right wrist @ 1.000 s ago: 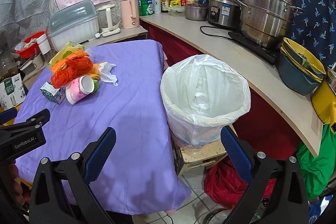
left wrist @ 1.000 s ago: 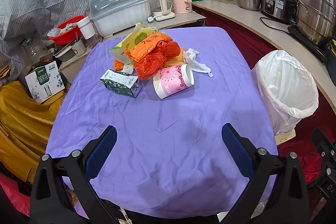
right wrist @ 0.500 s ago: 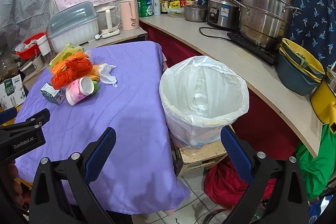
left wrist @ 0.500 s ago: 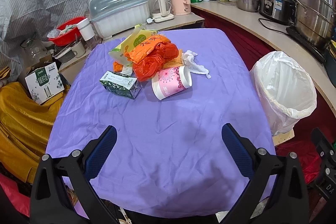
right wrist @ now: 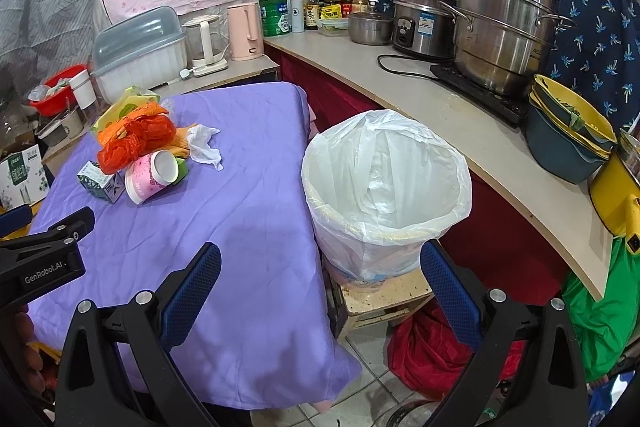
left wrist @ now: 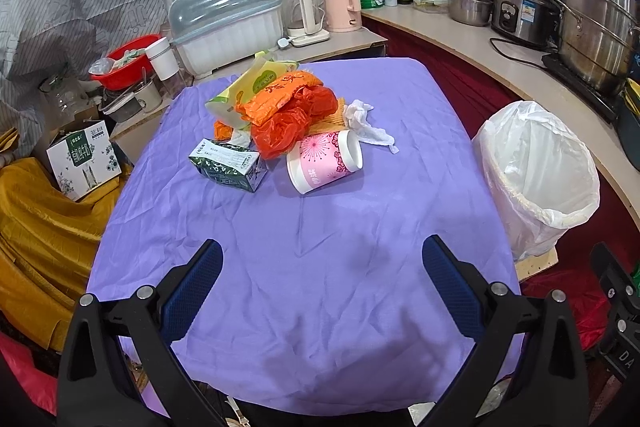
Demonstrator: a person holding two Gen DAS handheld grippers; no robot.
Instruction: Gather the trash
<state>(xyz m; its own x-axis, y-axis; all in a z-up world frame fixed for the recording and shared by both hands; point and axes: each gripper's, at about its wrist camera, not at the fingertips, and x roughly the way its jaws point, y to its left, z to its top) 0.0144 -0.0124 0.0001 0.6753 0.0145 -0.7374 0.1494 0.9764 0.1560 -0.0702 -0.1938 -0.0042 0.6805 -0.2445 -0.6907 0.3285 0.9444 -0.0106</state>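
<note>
Left gripper (left wrist: 322, 275) wide open, empty, above purple tablecloth (left wrist: 320, 307). Right gripper (right wrist: 320, 277) wide open, empty, near white-lined round plastic bin (right wrist: 386, 187). Pink paper cup (left wrist: 324, 163) lying beside orange plastic bag (left wrist: 288, 127)

Even, soft indoor light, fairly bright; source not seen. Faint blurred shadows on the purple surface (left wrist: 304, 267) between the left tongs (left wrist: 322, 279) tips and beside the right tongs (right wrist: 320, 277) on their left. Strong fisheye bending: counter edge (right wrist: 500, 163) curves, black vignette at all corners. Mild glare on the steel pots (right wrist: 504, 31) ahead and right of the right tongs. White bin liner (right wrist: 384, 167) near overexposed. Centre sharp; tongs arms at the bottom edge slightly soft.
</note>
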